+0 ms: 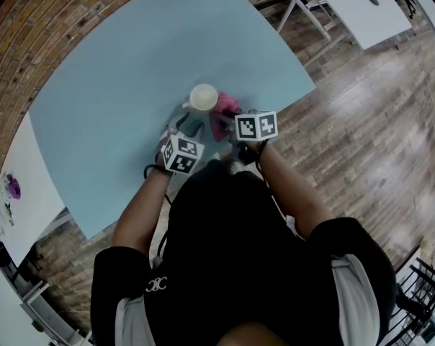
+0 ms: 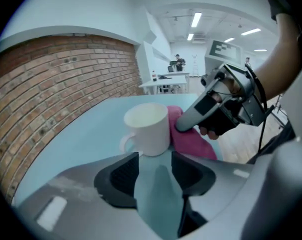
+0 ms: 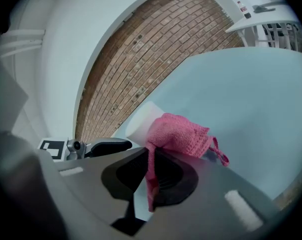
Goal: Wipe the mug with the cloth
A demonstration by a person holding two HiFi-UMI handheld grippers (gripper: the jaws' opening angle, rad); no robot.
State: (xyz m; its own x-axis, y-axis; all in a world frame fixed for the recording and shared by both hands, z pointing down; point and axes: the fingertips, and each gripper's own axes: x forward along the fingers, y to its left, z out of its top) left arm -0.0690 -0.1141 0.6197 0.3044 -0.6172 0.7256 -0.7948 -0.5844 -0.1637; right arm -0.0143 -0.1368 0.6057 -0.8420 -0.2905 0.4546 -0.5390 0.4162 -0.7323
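**Mug unbraced while the cloth is pressing in**

Your right gripper (image 3: 151, 176) is clamping its jaws on the pink cloth (image 3: 178, 134). The cloth is bunching against the white mug (image 3: 141, 119), which is standing just above centre in the head view on the blue table (image 1: 131, 85). Your left gripper (image 2: 153, 171) is holding its jaws apart and empty, just short of the mug. Pushing harder with the cloth risks sliding or tipping the unheld mug. You are working with 1 mug, 1 cloth and 2 grippers.

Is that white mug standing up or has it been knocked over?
Upright. The mug stands on its base on the blue table, round mouth facing up, handle out sideways.
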